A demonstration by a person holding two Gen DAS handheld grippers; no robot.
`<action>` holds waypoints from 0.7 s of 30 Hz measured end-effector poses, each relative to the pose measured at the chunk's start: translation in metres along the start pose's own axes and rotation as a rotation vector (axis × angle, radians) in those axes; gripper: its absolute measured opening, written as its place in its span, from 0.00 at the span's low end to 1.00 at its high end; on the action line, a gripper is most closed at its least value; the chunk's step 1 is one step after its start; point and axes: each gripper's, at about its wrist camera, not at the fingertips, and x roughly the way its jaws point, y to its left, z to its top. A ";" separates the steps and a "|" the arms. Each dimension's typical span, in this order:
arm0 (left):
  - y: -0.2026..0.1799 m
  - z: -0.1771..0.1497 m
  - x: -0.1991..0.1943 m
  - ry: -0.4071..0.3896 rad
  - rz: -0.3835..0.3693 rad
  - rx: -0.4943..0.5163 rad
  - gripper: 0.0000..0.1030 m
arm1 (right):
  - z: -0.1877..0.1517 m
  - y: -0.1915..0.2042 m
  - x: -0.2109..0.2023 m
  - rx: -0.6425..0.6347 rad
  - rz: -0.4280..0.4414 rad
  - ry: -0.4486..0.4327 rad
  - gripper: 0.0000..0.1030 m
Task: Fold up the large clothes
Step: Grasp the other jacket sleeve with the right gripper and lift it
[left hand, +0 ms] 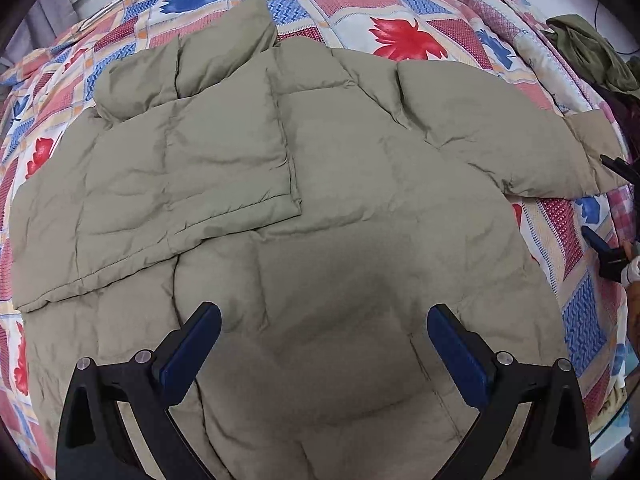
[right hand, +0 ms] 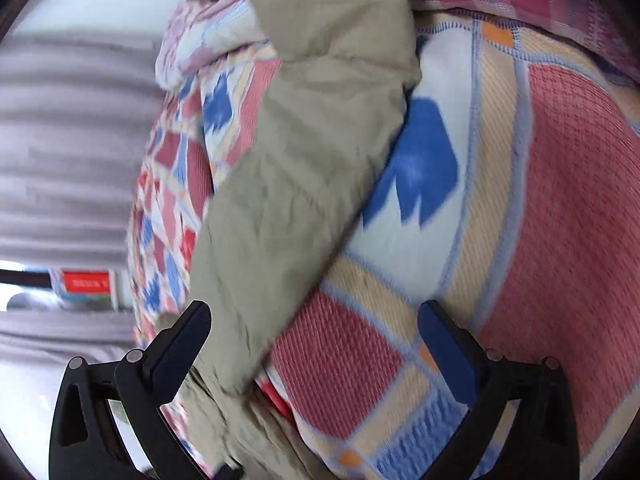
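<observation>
My left gripper [left hand: 324, 330] hangs over the lower body of the khaki quilted puffer jacket [left hand: 320, 208], pointing steeply down, its blue-padded jaws spread as wide as they go with nothing between them but open air above the fabric. My right gripper [right hand: 314, 330] is just as wide and grips nothing; in its blurred view the jacket's outstretched sleeve [right hand: 304, 168] runs up between the jaws, passing close by the left finger [right hand: 180, 344], though I cannot tell whether it touches. The jacket lies spread flat on a patchwork bedspread of red, blue and cream leaf-print squares [left hand: 404, 36], one sleeve folded in across the chest [left hand: 224, 148]. Past the far sleeve, a crumpled olive-green garment [left hand: 592, 52] sits at the bed's edge.
</observation>
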 end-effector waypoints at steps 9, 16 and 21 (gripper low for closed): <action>0.011 0.022 -0.010 -0.048 0.006 -0.041 1.00 | 0.051 -0.007 0.042 0.193 0.102 -0.034 0.77; 0.040 0.030 -0.017 -0.075 0.029 -0.102 1.00 | 0.065 0.006 0.050 0.263 0.130 -0.014 0.09; 0.058 0.034 -0.030 -0.126 0.067 -0.092 1.00 | 0.061 0.069 0.041 0.070 0.138 -0.008 0.06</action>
